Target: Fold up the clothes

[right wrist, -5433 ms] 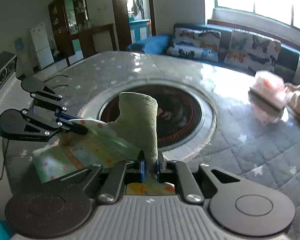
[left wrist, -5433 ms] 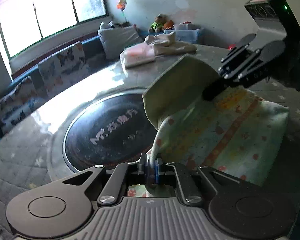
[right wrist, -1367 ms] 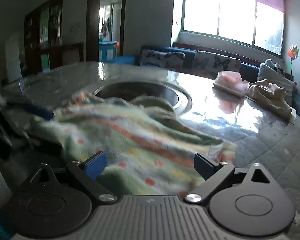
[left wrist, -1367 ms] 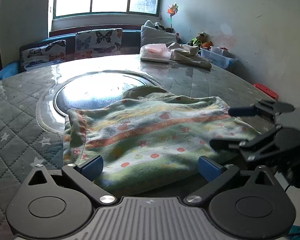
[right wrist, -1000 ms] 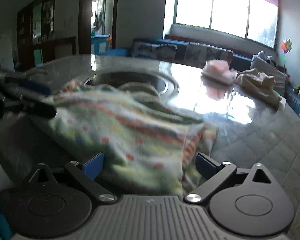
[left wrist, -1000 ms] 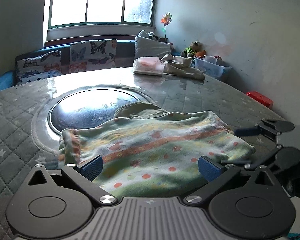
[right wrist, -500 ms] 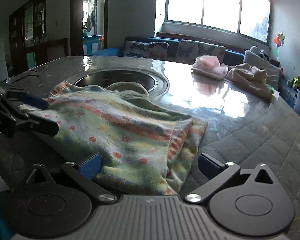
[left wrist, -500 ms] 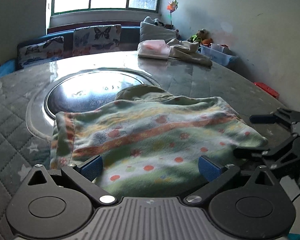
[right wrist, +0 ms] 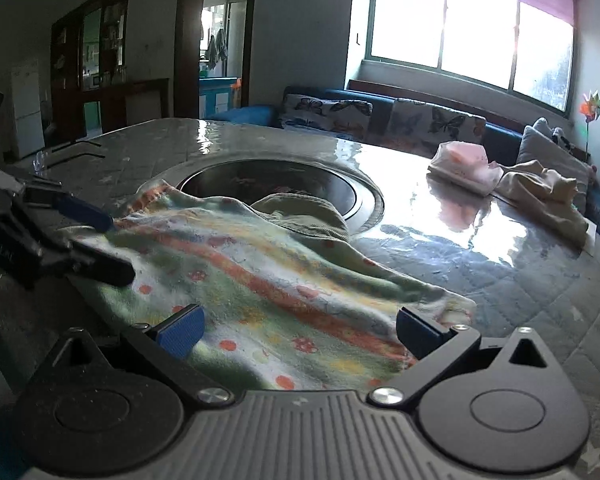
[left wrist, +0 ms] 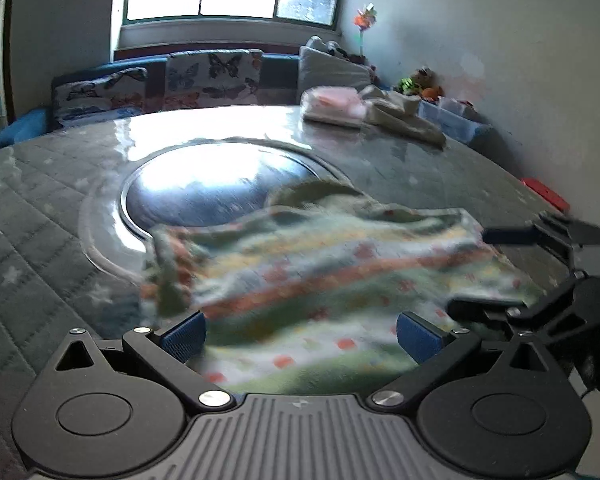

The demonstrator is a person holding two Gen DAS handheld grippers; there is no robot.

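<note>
Quilted bench (right wrist: pixel 540 288) under sunlit window; striped garment (right wrist: pixel 260 280) lies flat just ahead of my left hand-held gripper (left wrist: pixel 300 330) and right hand-held gripper (right wrist: pixel 298 326), both spread wide, gripping nothing.

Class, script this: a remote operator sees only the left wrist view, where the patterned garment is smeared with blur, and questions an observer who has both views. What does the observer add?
Operator: My picture is blurred. Is the right gripper holding the garment?
Observer: No. Its own view shows the right gripper open, blue pads apart over the near edge of the patterned garment.
Operator: How does my gripper look from the side?
Observer: The left gripper is open too, its fingers at the garment's left edge.
Operator: And the garment's edge by the right gripper?
Observer: There the cloth appears doubled, one layer lying on another.
</note>
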